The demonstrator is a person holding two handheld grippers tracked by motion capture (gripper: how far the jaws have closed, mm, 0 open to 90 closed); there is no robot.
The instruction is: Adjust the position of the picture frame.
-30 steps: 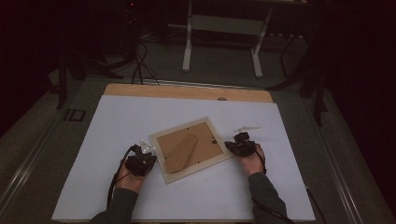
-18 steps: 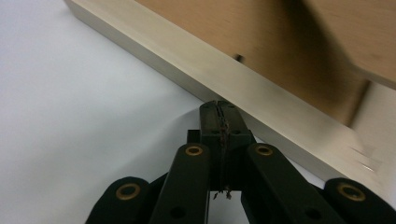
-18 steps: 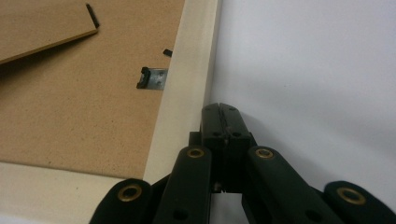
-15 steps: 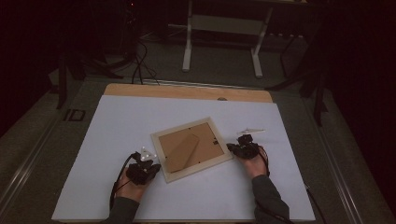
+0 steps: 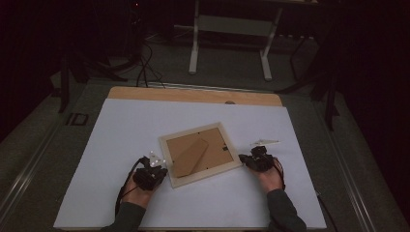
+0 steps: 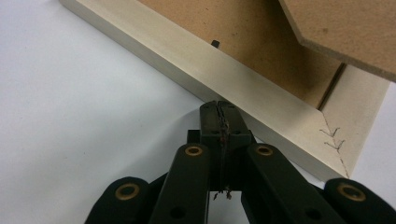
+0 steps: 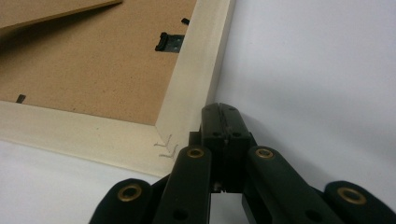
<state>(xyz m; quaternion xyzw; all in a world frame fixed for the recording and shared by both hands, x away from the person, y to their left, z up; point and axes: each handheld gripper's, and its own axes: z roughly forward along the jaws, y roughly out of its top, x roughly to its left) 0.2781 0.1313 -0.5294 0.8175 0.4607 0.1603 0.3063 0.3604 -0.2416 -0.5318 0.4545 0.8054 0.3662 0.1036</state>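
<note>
A pale wooden picture frame lies face down on the white table cover, its brown backing board and folded stand turned up. My left gripper is shut with nothing in it, its tips against the frame's left edge near a corner. On the other side, my right gripper is shut and empty too, its tips touching the frame's outer edge by the right corner. A small black clip shows on the backing.
The white cover spreads over a wooden table whose far edge shows bare. A small pale object lies just beyond my right gripper. Table legs and cables stand on the dark floor behind.
My left hand has drawn slightly nearer the table's front edge. My right gripper has shifted a little along the frame's right corner. The frame has barely turned.
</note>
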